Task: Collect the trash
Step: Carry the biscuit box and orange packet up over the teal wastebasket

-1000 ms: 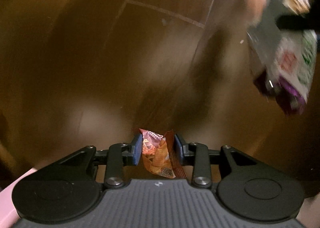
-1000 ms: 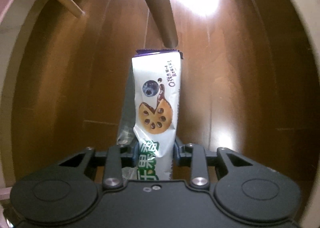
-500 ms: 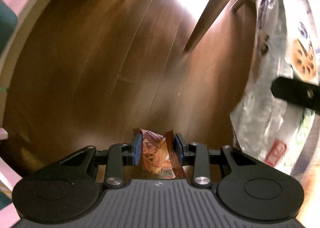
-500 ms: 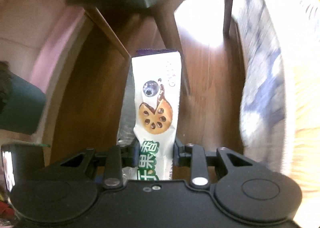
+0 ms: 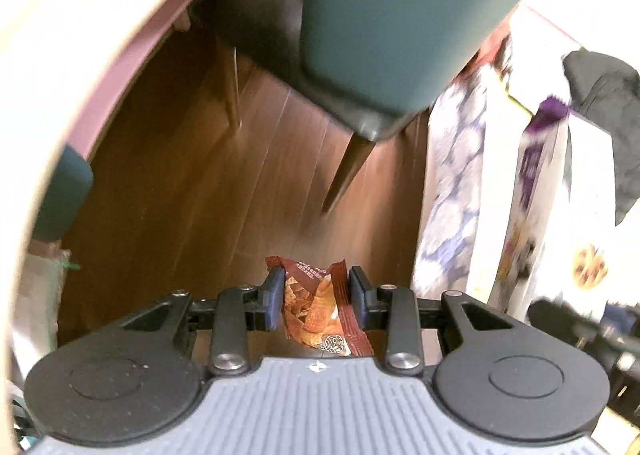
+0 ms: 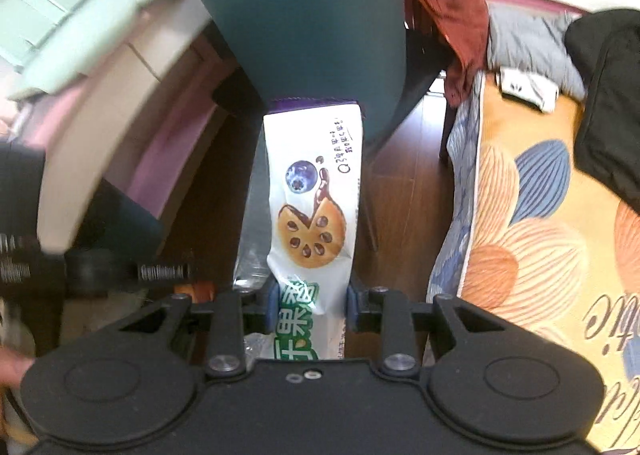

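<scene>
My left gripper (image 5: 316, 297) is shut on a crumpled orange and brown snack wrapper (image 5: 316, 307), held high above the wooden floor (image 5: 224, 183). My right gripper (image 6: 310, 305) is shut on a long white biscuit wrapper (image 6: 316, 191) with a purple top edge, a blueberry and a biscuit printed on it. That white wrapper (image 5: 536, 175) also shows blurred at the right of the left wrist view, with part of the right gripper's black frame below it.
A teal chair (image 5: 400, 15) with dark legs stands ahead over the floor. A bed with a flower-patterned cover (image 6: 532, 215) lies at the right, with dark clothes (image 6: 608, 103) and a red garment (image 6: 452, 7) on it. A pale table edge (image 5: 60, 55) curves along the left.
Both grippers have risen a long way from the floor with their wrappers still held. The chair seat, the table edge and the bed have come into view.
</scene>
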A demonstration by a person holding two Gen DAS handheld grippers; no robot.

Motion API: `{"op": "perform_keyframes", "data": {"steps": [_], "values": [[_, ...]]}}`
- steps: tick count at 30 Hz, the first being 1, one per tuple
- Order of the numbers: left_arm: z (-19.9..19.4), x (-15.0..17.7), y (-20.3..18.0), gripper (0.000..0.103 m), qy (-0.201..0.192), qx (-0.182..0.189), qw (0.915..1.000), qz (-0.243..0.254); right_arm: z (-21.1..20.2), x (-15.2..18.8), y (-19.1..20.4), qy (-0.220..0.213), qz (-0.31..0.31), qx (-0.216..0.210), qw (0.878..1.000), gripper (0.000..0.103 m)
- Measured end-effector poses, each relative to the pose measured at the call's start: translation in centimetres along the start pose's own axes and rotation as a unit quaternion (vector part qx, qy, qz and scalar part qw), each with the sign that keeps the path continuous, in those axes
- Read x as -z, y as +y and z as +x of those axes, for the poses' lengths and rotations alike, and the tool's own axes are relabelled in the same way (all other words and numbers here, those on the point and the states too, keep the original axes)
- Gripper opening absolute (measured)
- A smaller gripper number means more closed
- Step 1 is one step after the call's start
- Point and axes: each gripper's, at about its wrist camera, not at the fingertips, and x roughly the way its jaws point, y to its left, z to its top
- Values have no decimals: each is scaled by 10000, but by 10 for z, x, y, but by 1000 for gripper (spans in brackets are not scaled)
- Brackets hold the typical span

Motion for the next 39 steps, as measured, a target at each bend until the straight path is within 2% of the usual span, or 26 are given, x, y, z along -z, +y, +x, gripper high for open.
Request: {"op": "perform_keyframes", "data": {"steps": [7,12,22,26,31,39], "values": [[-81,-38,-23,34,-554,45,9984,99,-57,-31,10,-375,-76,-111,9992,30],[-137,-61,-43,34,-1074,66,9941,142,-97,-58,11,-616,-164,-165,9978,30],[-192,-130,-71,34,-1778,374,9831,198,-117,-131,10,-987,-372,-29,9944,30],[-194,-168,-75,34,-1919,512,9796,306,-107,-164,11,-1050,-358,124,9938,30],[-177,-214,-79,34,-1922,490,9789,484,-80,-212,13,-1035,-251,290,9939,30],[-121,-293,-93,34,-1614,355,9827,842,-19,-285,19,-923,-170,554,9940,30]]}}
